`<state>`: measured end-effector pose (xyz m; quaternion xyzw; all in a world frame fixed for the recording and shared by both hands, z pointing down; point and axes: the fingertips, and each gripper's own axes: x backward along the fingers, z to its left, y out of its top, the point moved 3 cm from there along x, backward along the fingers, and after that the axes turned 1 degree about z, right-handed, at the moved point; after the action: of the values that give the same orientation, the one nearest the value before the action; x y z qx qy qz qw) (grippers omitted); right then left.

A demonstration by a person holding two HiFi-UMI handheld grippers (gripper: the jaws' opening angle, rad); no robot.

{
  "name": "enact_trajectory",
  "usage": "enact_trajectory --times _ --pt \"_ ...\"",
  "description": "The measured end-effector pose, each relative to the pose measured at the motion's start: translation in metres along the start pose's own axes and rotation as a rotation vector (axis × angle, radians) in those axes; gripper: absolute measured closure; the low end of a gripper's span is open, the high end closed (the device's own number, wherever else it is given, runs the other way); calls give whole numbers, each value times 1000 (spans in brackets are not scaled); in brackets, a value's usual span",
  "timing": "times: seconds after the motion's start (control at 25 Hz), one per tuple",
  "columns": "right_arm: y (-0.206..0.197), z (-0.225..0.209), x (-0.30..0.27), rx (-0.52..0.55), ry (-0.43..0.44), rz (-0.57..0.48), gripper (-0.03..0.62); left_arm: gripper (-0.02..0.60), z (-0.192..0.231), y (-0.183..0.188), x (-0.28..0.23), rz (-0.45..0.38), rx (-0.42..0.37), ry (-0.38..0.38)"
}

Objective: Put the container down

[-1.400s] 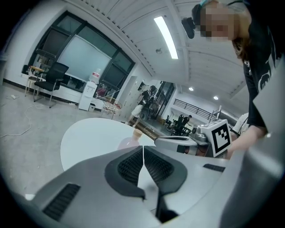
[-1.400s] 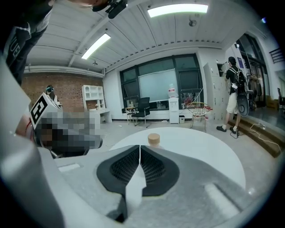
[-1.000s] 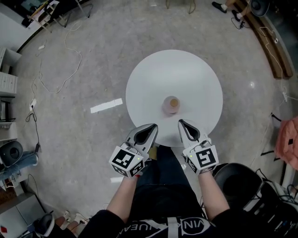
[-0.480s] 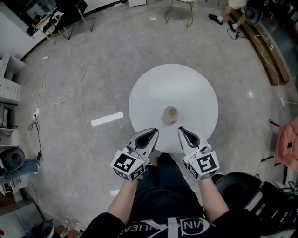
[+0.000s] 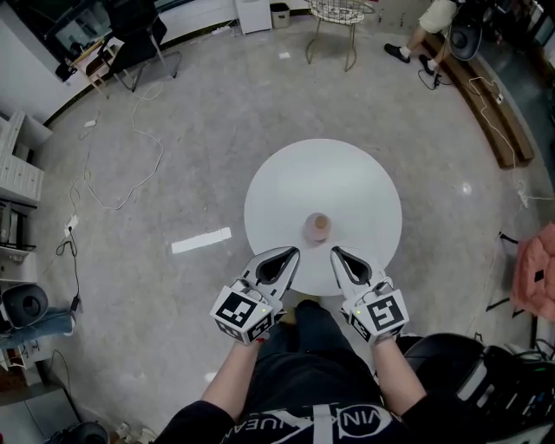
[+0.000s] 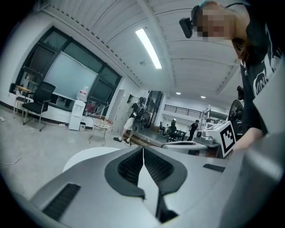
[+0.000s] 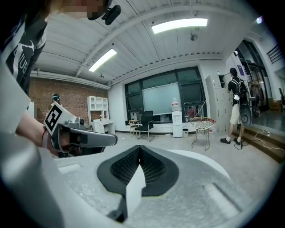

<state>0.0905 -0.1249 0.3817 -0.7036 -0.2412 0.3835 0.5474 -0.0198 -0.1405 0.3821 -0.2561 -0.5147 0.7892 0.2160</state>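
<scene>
A small pinkish container [image 5: 318,227] with a tan top stands upright on the round white table [image 5: 347,182], near its front half. My left gripper [image 5: 290,253] hovers at the table's near edge, left of the container, jaws shut on nothing. My right gripper [image 5: 336,253] hangs just right of it at the same edge, also shut and empty. Both tips are short of the container and apart from it. In the left gripper view the shut jaws [image 6: 143,149] point over the table; the right gripper view shows its closed jaws [image 7: 139,147] and the left gripper [image 7: 80,136] at the left.
Grey floor surrounds the table, with cables [image 5: 130,147] at the left, a strip of white tape [image 5: 201,240], a wire chair [image 5: 334,17] at the back, shelving [image 5: 17,156] far left and a black chair [image 5: 451,364] at the lower right. People stand at the back of the room.
The head camera has risen or pulled back: the table looks smaller and more of the far floor shows. Both grippers stay shut at the table's near edge, and the container has not moved.
</scene>
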Motion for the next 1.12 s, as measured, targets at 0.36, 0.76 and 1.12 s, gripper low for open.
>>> enact_trajectory --times 0.36,0.76,1.12 --pt "23 2 3 19 4 -28 588 566 -3 25 -2 -41 -27 -14" --pt "37 3 6 31 9 -34 588 566 5 43 6 -67 -47 2" --pt "53 0 9 44 3 -57 588 566 10 56 11 -82 -69 7"
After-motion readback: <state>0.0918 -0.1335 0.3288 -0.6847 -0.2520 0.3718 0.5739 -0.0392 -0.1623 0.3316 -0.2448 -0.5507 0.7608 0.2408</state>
